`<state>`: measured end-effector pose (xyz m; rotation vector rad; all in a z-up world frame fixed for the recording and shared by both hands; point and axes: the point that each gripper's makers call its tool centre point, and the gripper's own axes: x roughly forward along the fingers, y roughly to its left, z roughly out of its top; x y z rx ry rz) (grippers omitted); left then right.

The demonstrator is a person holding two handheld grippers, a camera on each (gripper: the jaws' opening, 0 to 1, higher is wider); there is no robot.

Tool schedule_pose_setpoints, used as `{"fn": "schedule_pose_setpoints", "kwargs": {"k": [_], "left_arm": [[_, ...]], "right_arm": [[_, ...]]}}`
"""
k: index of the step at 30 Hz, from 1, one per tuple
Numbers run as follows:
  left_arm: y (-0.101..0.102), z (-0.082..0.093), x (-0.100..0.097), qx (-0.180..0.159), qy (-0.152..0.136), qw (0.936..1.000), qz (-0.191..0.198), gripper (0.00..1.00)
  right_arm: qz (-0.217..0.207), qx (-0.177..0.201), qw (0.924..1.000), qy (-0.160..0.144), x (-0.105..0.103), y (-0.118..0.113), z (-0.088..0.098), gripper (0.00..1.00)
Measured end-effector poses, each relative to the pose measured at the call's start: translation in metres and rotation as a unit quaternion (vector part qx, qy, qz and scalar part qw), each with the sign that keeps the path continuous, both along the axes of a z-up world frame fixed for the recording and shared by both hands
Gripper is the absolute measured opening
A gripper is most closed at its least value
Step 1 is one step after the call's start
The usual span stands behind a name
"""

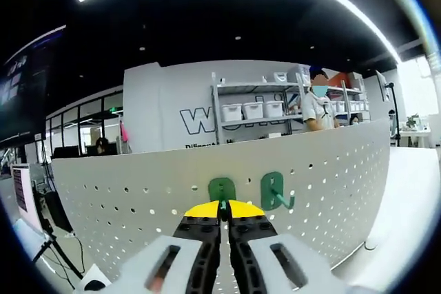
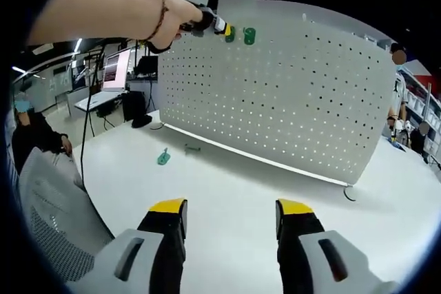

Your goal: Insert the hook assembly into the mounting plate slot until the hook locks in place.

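Left gripper (image 1: 222, 210): jaws closed on green hook (image 1: 222, 189), pressed at pegboard (image 1: 331, 170).
Right gripper (image 2: 231, 217): jaws apart, empty, well away from pegboard.
Second hook (image 1: 274, 191): mounted beside first.

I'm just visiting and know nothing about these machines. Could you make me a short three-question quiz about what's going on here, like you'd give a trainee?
1. True or false: the left claw is shut on a green hook at the white pegboard.
2. Multiple choice: the right claw is A) gripping a hook, B) open and holding nothing, C) pressed against the board.
3. Fill in: beside the held hook, a second green hook already sits on the ____; another green piece lies on the white table.

Key: 1 true; 2 B; 3 pegboard.
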<state>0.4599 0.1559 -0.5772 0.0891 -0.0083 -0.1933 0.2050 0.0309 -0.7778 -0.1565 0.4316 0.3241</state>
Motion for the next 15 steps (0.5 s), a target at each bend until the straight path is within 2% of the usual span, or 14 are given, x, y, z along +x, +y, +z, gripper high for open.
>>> {"fn": "schedule_pose_setpoints", "kwargs": {"k": [4, 11, 12, 13, 15], "left_arm": [[-0.001, 0.000, 0.000, 0.009, 0.001, 1.0000, 0.002, 0.02], [-0.001, -0.005, 0.002, -0.001, 0.012, 0.9999, -0.001, 0.01], [-0.001, -0.016, 0.001, -0.014, 0.042, 0.9990, 0.004, 0.01], [-0.001, -0.008, 0.003, -0.009, 0.022, 0.9997, 0.000, 0.01], [-0.002, -0.007, 0.004, -0.005, 0.023, 0.9997, 0.000, 0.01]], "right_arm": [[0.001, -0.001, 1.0000, 0.000, 0.000, 0.001, 0.000, 0.49], [0.007, -0.003, 1.0000, -0.001, -0.001, 0.003, 0.000, 0.49], [0.007, -0.003, 1.0000, 0.000, -0.001, 0.003, -0.001, 0.49], [0.007, -0.002, 1.0000, 0.000, -0.001, 0.003, 0.000, 0.49], [0.006, -0.003, 1.0000, 0.000, -0.001, 0.003, 0.000, 0.49]]}}
